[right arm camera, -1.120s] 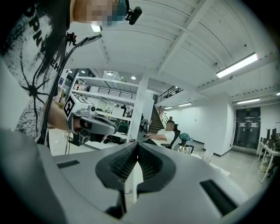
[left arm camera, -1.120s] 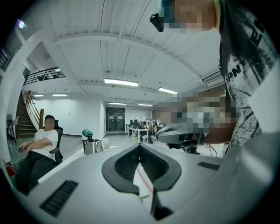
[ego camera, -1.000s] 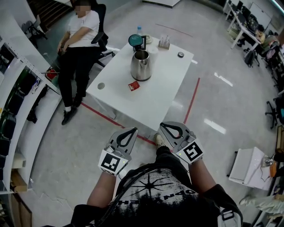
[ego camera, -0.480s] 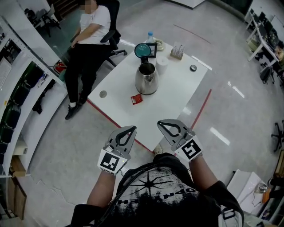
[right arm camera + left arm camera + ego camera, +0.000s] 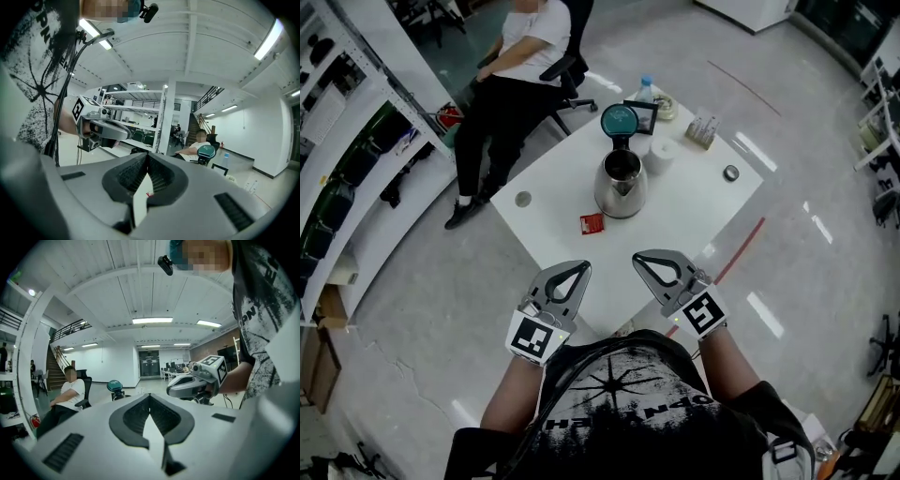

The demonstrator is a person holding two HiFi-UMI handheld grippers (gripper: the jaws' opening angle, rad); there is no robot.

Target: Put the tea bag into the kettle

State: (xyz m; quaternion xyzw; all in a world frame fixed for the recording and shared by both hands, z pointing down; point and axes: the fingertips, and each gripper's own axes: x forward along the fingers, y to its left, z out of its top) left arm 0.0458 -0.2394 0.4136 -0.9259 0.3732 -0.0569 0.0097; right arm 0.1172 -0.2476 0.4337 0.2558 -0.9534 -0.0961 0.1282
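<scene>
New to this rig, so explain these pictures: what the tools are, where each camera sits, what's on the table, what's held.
A person holds a two-jaw gripper in each hand: left gripper and right gripper. One picture looks down from a camera on their head; the other two come from cameras riding on each gripper, looking along its jaws. Both pairs of jaws are shut, holding nothing. Ahead, a white table carries an open metal kettle with a red tea bag lying beside it.
</scene>
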